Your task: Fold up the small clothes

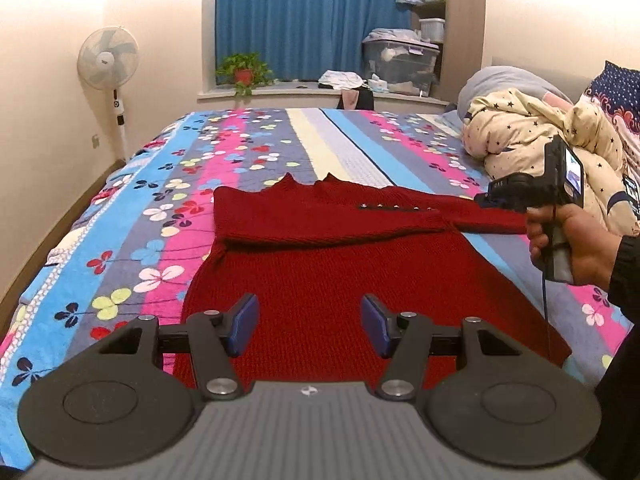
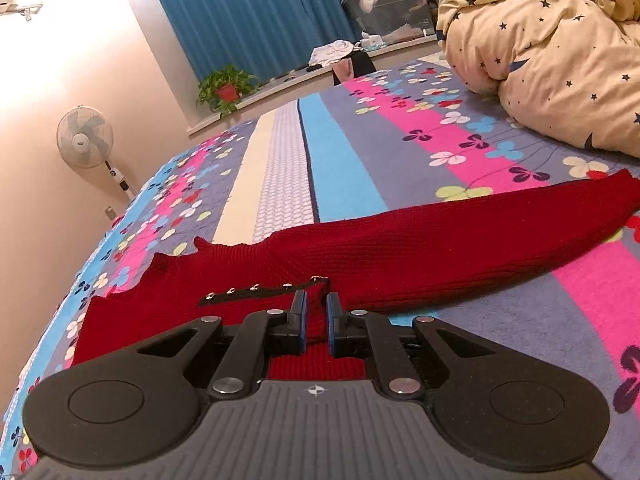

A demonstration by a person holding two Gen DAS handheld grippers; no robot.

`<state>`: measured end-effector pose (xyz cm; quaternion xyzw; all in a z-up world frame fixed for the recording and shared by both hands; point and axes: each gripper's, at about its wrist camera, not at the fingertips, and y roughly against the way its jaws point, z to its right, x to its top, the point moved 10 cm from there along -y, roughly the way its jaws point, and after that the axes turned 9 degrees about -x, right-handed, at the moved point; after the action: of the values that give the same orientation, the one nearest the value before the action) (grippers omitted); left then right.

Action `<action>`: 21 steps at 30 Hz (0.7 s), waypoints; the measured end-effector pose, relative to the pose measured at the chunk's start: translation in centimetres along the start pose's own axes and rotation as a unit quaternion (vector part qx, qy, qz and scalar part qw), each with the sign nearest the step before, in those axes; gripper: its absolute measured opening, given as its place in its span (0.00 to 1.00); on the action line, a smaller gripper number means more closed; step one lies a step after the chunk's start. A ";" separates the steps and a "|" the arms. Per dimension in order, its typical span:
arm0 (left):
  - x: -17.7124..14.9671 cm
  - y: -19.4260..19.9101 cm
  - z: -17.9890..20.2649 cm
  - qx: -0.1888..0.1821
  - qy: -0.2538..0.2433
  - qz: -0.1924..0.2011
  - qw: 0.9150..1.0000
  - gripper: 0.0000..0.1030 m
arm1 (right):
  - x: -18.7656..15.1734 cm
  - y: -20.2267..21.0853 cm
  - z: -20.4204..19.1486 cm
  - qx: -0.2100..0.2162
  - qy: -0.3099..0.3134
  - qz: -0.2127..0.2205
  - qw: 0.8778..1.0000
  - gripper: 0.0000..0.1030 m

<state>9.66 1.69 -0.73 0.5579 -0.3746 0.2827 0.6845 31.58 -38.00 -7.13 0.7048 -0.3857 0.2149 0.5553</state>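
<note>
A small dark red knitted sweater (image 1: 320, 264) lies flat on the flowered bedspread (image 1: 168, 208), collar away from me, its left sleeve folded across the chest. My left gripper (image 1: 310, 326) is open and empty above the sweater's lower part. The right gripper (image 1: 486, 200), held in a hand, sits at the sweater's right shoulder. In the right wrist view the right gripper (image 2: 316, 312) has its jaws nearly closed on a fold of sweater (image 2: 400, 256) beside a black strip with metal studs (image 2: 256, 290). The right sleeve (image 2: 520, 216) stretches out to the right.
A bundled cream quilt with dark stars (image 1: 536, 136) lies at the bed's right. A standing fan (image 1: 109, 60) is by the left wall. A window ledge holds a potted plant (image 1: 244, 72) and a plastic storage box (image 1: 400, 60).
</note>
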 end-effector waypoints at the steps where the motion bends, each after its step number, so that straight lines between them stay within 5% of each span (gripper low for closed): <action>1: 0.1 0.1 -0.1 0.000 0.004 0.002 1.000 0.61 | -0.1 0.0 0.0 0.000 0.001 -0.001 1.000 0.10; 21: 2.9 -0.3 -4.0 0.023 0.068 0.005 0.997 0.60 | 0.5 1.1 -0.7 0.022 -0.002 0.006 1.000 0.10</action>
<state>12.33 5.44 1.10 0.5512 -0.3234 0.3318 0.6939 31.15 -37.61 -5.89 0.7146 -0.3860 0.2254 0.5381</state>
